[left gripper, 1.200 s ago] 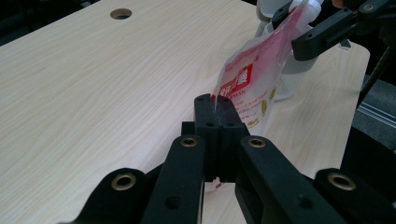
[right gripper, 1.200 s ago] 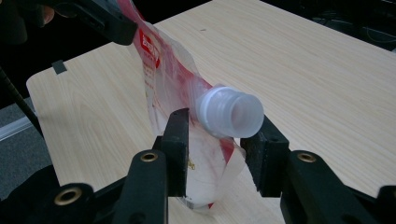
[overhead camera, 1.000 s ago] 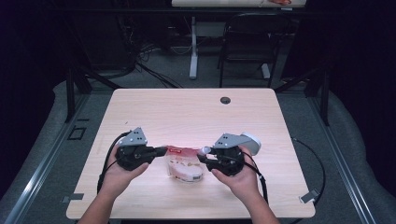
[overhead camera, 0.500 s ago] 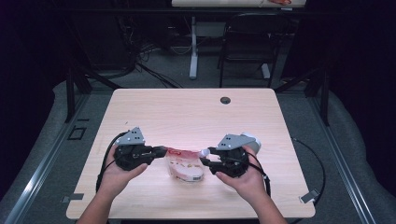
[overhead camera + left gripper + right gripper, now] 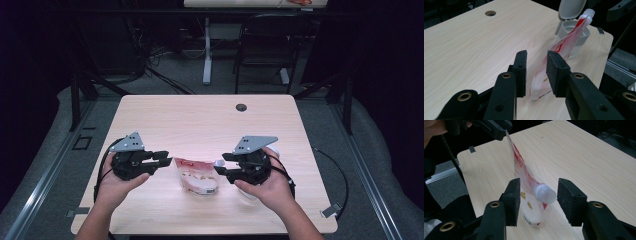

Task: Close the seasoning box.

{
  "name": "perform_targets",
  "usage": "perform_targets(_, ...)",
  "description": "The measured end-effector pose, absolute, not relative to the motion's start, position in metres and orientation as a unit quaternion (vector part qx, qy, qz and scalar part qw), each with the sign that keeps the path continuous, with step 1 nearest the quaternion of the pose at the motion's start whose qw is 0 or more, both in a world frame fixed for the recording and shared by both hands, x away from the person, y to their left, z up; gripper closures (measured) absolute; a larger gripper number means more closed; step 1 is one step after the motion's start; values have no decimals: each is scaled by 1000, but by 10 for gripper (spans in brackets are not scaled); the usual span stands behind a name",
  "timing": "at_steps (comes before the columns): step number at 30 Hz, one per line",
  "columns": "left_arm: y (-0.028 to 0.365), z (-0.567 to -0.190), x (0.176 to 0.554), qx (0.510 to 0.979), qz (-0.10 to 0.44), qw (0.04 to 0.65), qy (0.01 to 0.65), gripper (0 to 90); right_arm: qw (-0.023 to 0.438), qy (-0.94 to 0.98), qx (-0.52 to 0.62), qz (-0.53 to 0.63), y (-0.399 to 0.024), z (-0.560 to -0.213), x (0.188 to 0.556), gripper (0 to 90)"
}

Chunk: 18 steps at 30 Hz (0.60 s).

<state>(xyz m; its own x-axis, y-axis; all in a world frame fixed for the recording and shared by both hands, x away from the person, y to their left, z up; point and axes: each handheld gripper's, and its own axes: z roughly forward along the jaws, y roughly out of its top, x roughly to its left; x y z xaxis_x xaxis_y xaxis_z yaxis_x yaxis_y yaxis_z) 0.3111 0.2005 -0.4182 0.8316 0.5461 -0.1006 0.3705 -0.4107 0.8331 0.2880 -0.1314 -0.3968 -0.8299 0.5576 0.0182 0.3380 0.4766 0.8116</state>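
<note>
Upright, the pouch [image 5: 196,176] runs lengthwise between 2 released grippers, left [image 5: 167,160] and right [image 5: 218,168], spout [image 5: 545,193] rightward.

My light wooden table [image 5: 165,120] carries the red-and-white spout pouch [image 5: 196,176] at its near middle; a grey-lidded container [image 5: 572,30] stands just beside that pouch.

Item count: one pouch [image 5: 197,176] at lower centre of the high view; one grey lidded container [image 5: 571,25] at upper right of the left gripper view; two grippers, left [image 5: 159,161] and right [image 5: 223,165]; one table [image 5: 200,120]
</note>
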Motion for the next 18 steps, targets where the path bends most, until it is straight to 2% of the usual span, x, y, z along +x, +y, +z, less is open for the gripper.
perform_targets(3,205,-419,313,832,93,468,281,692,119,852,258,440,-126,-393,292,543)
perform_targets(7,207,-421,316,830,89,469,288,687,138,859,236,433,-117,-389,297,545)
perform_targets(18,212,-422,318,829,92,467,295,687,109,884,224,395,-91,-386,316,589)
